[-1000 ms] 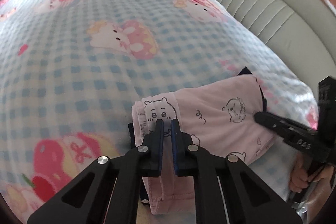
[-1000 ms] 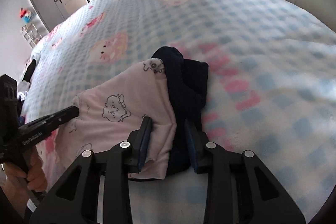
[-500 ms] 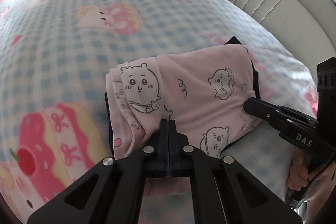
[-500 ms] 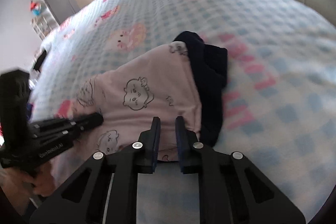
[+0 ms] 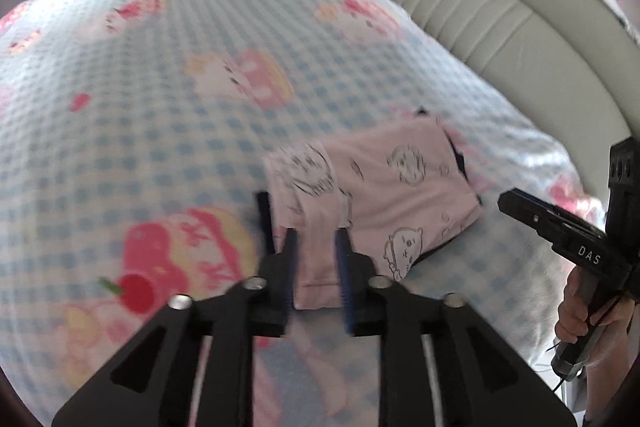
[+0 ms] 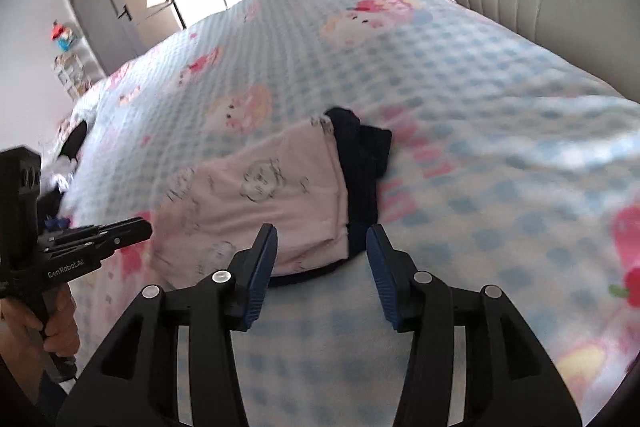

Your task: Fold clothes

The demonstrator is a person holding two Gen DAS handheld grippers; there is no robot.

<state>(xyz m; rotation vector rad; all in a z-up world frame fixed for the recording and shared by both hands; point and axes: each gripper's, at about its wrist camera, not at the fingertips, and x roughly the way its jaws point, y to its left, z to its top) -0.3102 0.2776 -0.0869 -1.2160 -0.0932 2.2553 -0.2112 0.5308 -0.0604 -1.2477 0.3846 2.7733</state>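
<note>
A folded pink garment (image 5: 392,187) with cartoon prints lies on a dark navy garment (image 6: 362,171) on the bed. In the right wrist view the pink garment (image 6: 260,203) covers most of the navy one. My left gripper (image 5: 316,239) hovers over the pink garment's near left corner, its jaws opening. Pink cloth shows between them, but the pads do not press it. My right gripper (image 6: 320,233) hangs above the near right edge, also opening, with nothing gripped. Each gripper shows in the other's view: right gripper (image 5: 504,201), left gripper (image 6: 144,227).
A blue-checked blanket (image 5: 160,107) with pink cartoon figures covers the bed. A padded beige headboard (image 5: 500,27) runs along the right. A grey wardrobe (image 6: 104,7) and shelves stand beyond the bed's far left. A person's hand (image 5: 576,311) holds the right gripper's handle.
Half a second ago both grippers were shut at the garment's near edge. Now both pairs of jaws have parted and both grippers have drawn back and up; the garment stays folded.
</note>
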